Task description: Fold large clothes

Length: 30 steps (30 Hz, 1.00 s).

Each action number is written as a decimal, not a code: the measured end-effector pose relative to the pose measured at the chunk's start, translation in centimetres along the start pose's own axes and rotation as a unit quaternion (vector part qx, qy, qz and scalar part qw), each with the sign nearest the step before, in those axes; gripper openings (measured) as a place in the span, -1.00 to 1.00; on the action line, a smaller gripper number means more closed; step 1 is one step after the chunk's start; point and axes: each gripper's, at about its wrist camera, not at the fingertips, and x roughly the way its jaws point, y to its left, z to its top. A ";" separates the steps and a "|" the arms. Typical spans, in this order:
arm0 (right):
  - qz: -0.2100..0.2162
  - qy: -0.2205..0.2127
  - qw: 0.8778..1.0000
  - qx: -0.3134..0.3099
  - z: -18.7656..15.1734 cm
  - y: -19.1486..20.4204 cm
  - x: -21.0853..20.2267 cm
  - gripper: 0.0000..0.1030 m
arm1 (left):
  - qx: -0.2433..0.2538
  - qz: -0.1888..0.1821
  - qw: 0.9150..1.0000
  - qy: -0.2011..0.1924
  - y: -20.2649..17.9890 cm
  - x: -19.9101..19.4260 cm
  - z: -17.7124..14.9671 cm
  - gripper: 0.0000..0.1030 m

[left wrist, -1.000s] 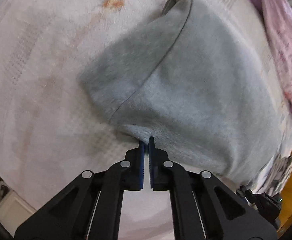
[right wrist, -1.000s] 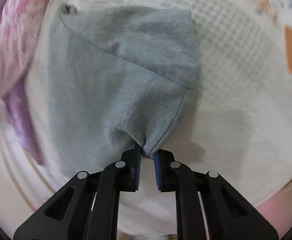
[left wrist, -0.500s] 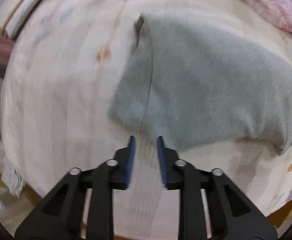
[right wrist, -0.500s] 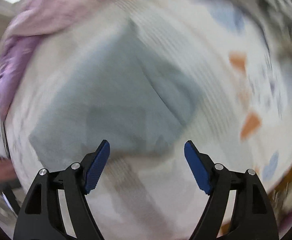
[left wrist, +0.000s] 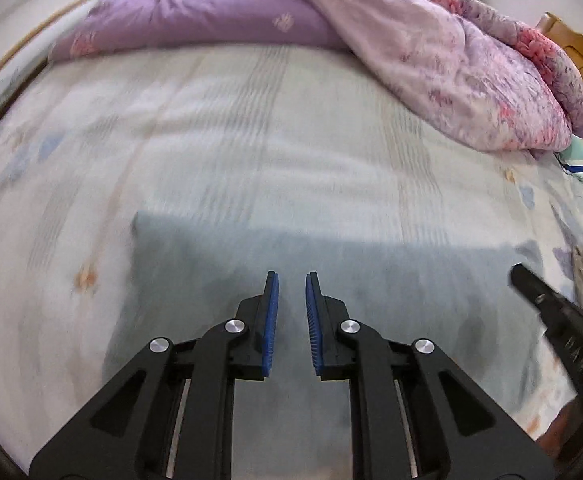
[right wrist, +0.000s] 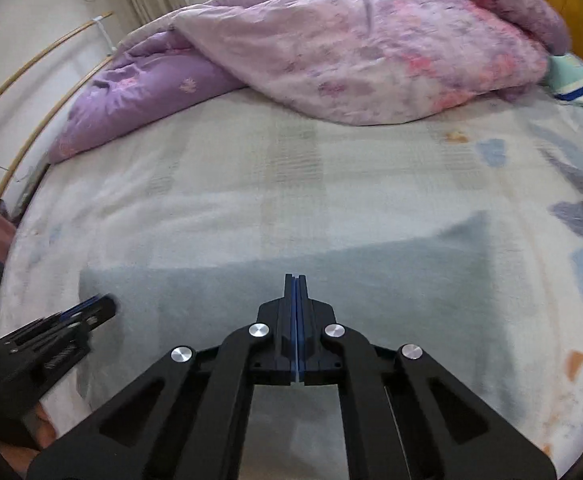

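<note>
Grey garment lies flat on the bed, folded into a wide rectangle, directly ahead of and below both tools. In the left wrist view its far edge runs level just beyond the tips; near part hidden under the tool bodies.

Left tool: jaws a little apart and closing, nothing between them; blue pads bare, cloth below, not pinched. Right tool: clenched on nothing, pads pressed flat together, hovering over the middle of the cloth. Each tool shows at the edge of the other's view, the right one off to the right of the left tool, the left one low to the left of the right tool.

Handling, as judged: soft fleecy knit, limp, light to moderate weight, not slippery, not fragile. It will sag and drag if lifted by one point. Best hold is a pinch through all layers at the two end corners, one per tool, lifted together so the fold stays square. Blurred edges; layer count unclear.

Pink-purple quilt bunched well beyond, clear of the work.
</note>
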 end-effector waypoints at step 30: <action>0.043 0.008 0.999 0.016 -5.3 -2.1 1.5 -0.99 | 0.036 -0.015 0.997 -0.064 -0.9 2.8 -6.6 -1.00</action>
